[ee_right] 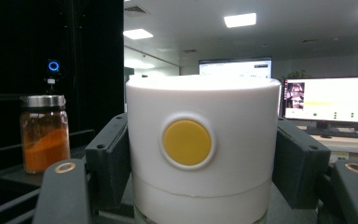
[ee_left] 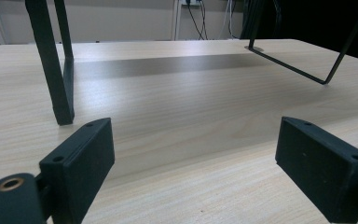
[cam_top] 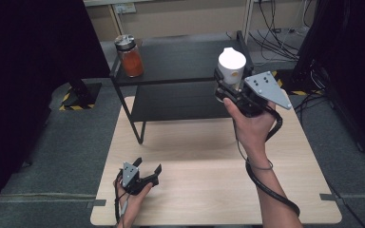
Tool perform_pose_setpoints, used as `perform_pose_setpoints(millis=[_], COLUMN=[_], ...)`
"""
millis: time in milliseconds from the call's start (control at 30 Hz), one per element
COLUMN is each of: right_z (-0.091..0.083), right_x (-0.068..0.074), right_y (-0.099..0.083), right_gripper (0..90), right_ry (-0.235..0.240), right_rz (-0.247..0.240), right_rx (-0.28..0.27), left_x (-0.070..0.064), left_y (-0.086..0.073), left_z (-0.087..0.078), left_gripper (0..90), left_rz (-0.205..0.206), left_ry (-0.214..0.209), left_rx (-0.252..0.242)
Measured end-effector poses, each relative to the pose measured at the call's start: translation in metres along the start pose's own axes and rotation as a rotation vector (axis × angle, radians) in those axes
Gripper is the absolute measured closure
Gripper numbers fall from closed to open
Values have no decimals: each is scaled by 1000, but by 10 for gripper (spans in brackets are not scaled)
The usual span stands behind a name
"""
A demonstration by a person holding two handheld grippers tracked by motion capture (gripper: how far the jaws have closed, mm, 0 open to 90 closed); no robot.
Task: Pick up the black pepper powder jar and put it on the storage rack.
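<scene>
Nearest me, my left gripper [cam_top: 148, 175] rests wide open at seven o'clock on the table [cam_top: 209, 156]. My right gripper [cam_top: 230, 90] clamps the white container [cam_top: 231, 64] at one o'clock above the black shelf [cam_top: 180, 59]; I'd lower it level, clear of the orange jar [cam_top: 130, 57].

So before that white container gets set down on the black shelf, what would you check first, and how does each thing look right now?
1. Grip on the white container: ok, the right gripper has a jaw pressed on each side.
2. Container upright: ok, its top sits level in the right gripper view.
3. Free room on the black shelf: ok, bare surface lies beside the container.
4. Orange jar out of the way: ok, it stands at the shelf's far left corner, well apart.
5. Left gripper clear: ok, open and low over the wooden table.
6. Container's lid sealed: cannot tell.
</scene>
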State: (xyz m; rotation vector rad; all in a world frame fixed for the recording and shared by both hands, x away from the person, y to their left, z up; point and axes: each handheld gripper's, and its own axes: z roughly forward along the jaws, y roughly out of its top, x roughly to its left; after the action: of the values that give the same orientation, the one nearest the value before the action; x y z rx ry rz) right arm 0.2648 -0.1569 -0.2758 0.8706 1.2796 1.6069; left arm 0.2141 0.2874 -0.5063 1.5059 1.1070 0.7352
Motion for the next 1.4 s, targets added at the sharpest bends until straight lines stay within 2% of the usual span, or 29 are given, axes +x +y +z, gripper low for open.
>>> perform_pose_setpoints(millis=[267,700,900,1400], right_z=[18,57,71,102], right_x=[1,-5,-7,-12], right_y=[11,29,33,38], right_gripper=[308,308,308,308], right_ry=[-5,-58,-82,-142], right_rz=[1,16,21,-6], right_rx=[10,47,67,117], left_x=[0,-1,0,0], left_y=[0,0,-1,0], left_z=[0,1,1,1], left_gripper=[111,111,111,111], left_rz=[-1,9,2,5], left_ry=[0,-7,-10,-13], left_rx=[0,1,-3,-1])
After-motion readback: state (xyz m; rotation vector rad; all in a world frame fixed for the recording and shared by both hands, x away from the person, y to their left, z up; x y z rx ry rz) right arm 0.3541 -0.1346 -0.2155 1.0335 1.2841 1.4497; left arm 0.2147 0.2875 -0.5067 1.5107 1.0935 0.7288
